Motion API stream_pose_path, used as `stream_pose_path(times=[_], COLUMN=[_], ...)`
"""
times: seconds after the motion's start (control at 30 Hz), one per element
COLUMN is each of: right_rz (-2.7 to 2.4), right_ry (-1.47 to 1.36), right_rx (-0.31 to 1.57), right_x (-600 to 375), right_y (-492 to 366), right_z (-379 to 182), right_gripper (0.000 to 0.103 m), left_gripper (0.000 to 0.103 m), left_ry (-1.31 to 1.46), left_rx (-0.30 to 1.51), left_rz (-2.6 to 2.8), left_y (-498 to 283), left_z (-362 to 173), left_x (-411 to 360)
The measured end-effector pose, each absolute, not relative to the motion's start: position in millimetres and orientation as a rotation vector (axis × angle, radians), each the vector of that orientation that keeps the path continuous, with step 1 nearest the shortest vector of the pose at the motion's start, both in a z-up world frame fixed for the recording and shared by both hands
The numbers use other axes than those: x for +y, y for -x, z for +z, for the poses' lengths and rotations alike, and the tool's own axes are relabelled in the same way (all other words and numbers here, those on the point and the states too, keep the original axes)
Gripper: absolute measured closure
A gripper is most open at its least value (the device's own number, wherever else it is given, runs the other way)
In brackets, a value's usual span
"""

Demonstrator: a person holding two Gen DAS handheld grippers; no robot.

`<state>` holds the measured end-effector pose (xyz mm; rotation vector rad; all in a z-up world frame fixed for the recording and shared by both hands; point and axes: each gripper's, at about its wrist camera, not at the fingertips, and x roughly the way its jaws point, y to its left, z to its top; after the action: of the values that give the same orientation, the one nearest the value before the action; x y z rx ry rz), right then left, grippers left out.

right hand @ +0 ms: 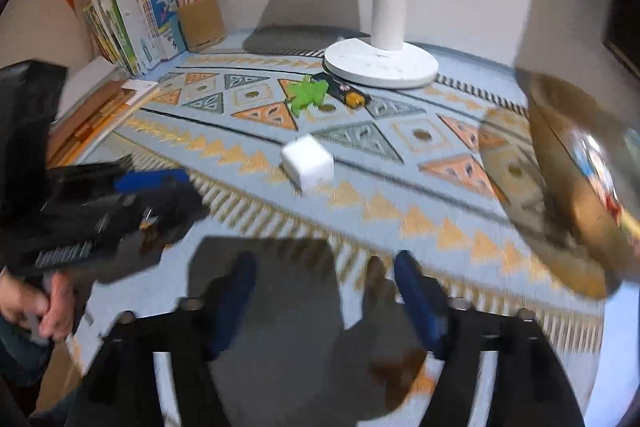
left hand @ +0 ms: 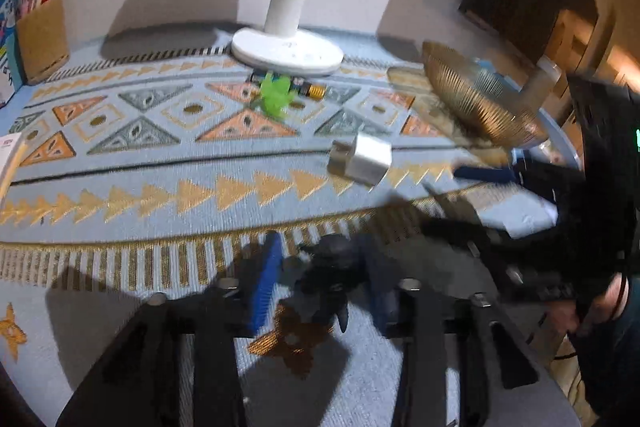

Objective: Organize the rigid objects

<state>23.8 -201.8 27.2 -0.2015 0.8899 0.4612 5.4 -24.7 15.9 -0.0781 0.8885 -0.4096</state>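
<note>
A small dark object [left hand: 324,279] sits between the blue pads [left hand: 264,287] of my left gripper [left hand: 322,289], low over the patterned cloth; the pads look just off it through the blur. From the right wrist view this gripper [right hand: 168,199] hovers at the left with the dark object under its blue finger. My right gripper [right hand: 328,301] stands open over the cloth with only shadow between its fingers. A white charger cube [left hand: 362,161] [right hand: 308,165] lies mid-cloth. A green toy [left hand: 276,93] [right hand: 306,95] and a black, gold-tipped battery [left hand: 310,90] [right hand: 346,93] lie by the lamp base.
A gold wire bowl [left hand: 476,99] [right hand: 568,207] with colourful things inside stands at the right. The white lamp base [left hand: 288,53] [right hand: 380,63] is at the back by the wall. A cork pen holder [left hand: 42,39] [right hand: 200,21] and books [right hand: 132,15] fill the back left corner.
</note>
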Motion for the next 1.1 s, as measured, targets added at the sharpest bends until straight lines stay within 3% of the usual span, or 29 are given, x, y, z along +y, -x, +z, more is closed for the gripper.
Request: stream_pose_path(times=[0.1,0.17,0.23,0.3,0.43,0.47,0.77,0.83,0.87,0.93,1.1], right_rz=[0.484,0.504,0.527,0.529,0.524,0.531,0.376,0.325,0.303,0.293,0.322], right_ry=[0.234,0.234,0.230,0.213,0.234,0.229,0.153,0.162,0.158,0.126,0.058], right_rx=[0.886,0.907,0.914,0.910,0.897,0.892,0.920,0.913,0.908,0.905,0.910], right_x=[-184,-175,-168,-166,-163,-165,-229,-246,-256,-272,-291], right_y=[-48,-62,-71,-78,-78,-75,-22,-4,4,16,30], right_z=[21,14,9,8,9,10,14,13,12,12,12], right_gripper=[0.031,0.031,0.032,0.032,0.056,0.068,0.068,0.068,0.068,0.068,0.057], left_gripper=[0.060,0.051,0.051,0.044,0.036,0.035,0.035,0.042,0.056,0.069,0.069], left_ry=[0.060,0.056,0.041,0.056,0.045,0.037,-0.047,-0.070,-0.076,-0.079,-0.101], left_rx=[0.912,0.911,0.905,0.907,0.912,0.913,0.924,0.912,0.908,0.911,0.904], left_rz=[-0.421,-0.436,-0.404,-0.420,-0.432,-0.431,-0.444,-0.438,-0.435,-0.429,-0.427], left_y=[-5,-4,-4,-5,-3,-2,13,15,16,16,23], left_z=[13,13,13,13,14,14,16,16,17,15,15], left_x=[-29,-30,-31,-30,-31,-33,-50,-55,-57,-62,-70])
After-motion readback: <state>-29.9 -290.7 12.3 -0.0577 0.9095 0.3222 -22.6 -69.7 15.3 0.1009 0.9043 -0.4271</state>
